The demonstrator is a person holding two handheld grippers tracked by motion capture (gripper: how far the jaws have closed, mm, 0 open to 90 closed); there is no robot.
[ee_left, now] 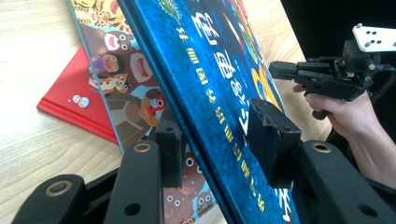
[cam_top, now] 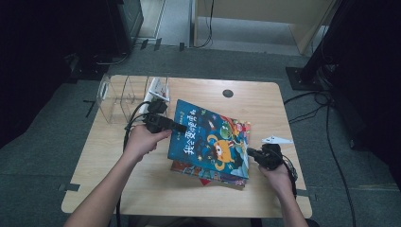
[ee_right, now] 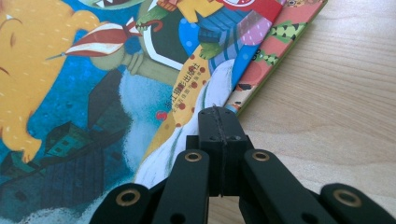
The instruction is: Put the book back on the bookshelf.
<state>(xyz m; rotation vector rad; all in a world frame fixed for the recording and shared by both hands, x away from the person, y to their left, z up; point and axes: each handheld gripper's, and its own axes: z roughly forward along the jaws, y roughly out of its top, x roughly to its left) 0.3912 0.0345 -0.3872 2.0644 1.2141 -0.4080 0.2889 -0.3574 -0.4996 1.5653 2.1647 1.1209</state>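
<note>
The wooden table (cam_top: 265,101) carries a stack of picture books (cam_top: 226,178). The top blue book (cam_top: 208,137) tilts up, its spine edge between the left gripper's (ee_left: 219,140) jaws, which clamp it. The right gripper (ee_right: 219,122), jaws together, rests at the blue book's opposite edge.

Blue book (cam_top: 210,142) – picture-book cover, yellow lettering, orange cartoon figure – tilted, left edge raised off stack, right edge down. Sits atop other books (ee_left: 123,88) near table middle: one with cartoon animal faces, red one (ee_left: 77,100) lowest, flat on wood.
</note>
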